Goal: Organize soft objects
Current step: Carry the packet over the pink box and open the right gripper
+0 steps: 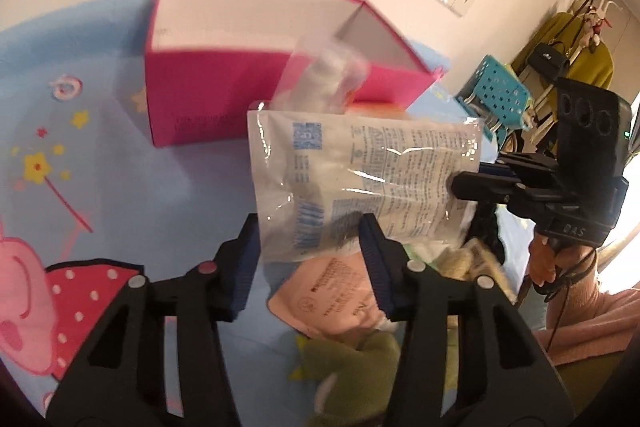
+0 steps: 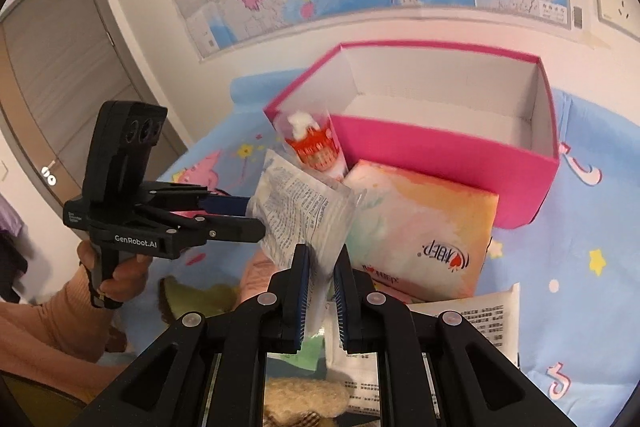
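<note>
**Two grippers on one crinkly white pouch**

Glossy printed plastic pouch point(image 1: 360, 183) is flat and wrinkled, held in the air in front of the rigid pink cardboard box point(image 1: 224, 95). Right gripper point(image 1: 460, 183) comes in level from the side, jaws narrow, pinching the pouch edge. Left gripper point(image 1: 310, 247) has jaws wide, straddling the pouch's lower corner. Soft pastel tissue pack point(image 2: 420, 227) lies against the box.

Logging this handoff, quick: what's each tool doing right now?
Left tool: open, fingers either side of the clear packet's lower edge, not clamped.
Right tool: shut on the packet.
</note>
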`<state>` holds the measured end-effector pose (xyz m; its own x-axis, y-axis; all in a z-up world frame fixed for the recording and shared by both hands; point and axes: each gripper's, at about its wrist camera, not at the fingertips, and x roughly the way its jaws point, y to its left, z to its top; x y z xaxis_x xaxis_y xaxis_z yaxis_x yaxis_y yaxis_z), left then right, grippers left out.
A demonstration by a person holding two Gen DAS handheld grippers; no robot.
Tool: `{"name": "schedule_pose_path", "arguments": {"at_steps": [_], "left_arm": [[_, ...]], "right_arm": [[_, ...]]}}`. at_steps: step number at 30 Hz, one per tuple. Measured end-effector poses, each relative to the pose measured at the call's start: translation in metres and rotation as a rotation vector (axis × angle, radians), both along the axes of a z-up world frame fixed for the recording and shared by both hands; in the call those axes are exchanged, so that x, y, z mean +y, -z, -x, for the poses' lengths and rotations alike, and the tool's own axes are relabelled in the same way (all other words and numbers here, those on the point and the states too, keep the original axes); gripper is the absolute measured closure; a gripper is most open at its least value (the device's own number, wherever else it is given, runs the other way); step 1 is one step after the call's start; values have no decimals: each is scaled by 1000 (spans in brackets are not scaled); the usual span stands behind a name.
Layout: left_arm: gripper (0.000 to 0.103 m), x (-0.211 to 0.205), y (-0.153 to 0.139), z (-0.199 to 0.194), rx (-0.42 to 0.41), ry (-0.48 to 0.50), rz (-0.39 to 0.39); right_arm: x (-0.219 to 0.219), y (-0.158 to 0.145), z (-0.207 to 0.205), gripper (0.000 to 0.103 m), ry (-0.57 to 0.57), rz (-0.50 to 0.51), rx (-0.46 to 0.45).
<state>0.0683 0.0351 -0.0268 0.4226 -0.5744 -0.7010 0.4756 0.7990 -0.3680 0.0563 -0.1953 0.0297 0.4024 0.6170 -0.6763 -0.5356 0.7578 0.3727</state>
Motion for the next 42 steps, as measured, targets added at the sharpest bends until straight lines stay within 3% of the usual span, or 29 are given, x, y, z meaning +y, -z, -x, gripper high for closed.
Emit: {"name": "schedule_pose_path", "arguments": {"at_steps": [6,11,18,23,34,36,38,40,42], "left_arm": [[52,0,-55,21,-144,-53,-30],[52,-4,-87,13,-226,-96,-77],[52,-6,-109,-31,-230,-139,-115],[52,-6,-96,-74,-163,-180,-147],[52,-2,-46,-133,11,-231,-199],[52,0,-41,-138,33,-235,-197],[52,2,-41,-139,31,-239,-188],[52,5,-42,-141,33,-249,-181],[52,4,-45,-141,28,-259,-176]], "right_arm": [[-6,-42,0,92,-16,-57,-91],[-5,-72,-16,92,-16,-76,-173],[-2,-86,-65,92,-11,-131,-178],[2,-72,-104,91,-2,-144,-122],[19,-6,-173,87,15,-85,77],[22,8,-185,80,34,-53,131],[28,21,-195,62,50,3,178],[33,33,-202,52,74,57,225],[39,41,-205,48,68,76,253]]}}
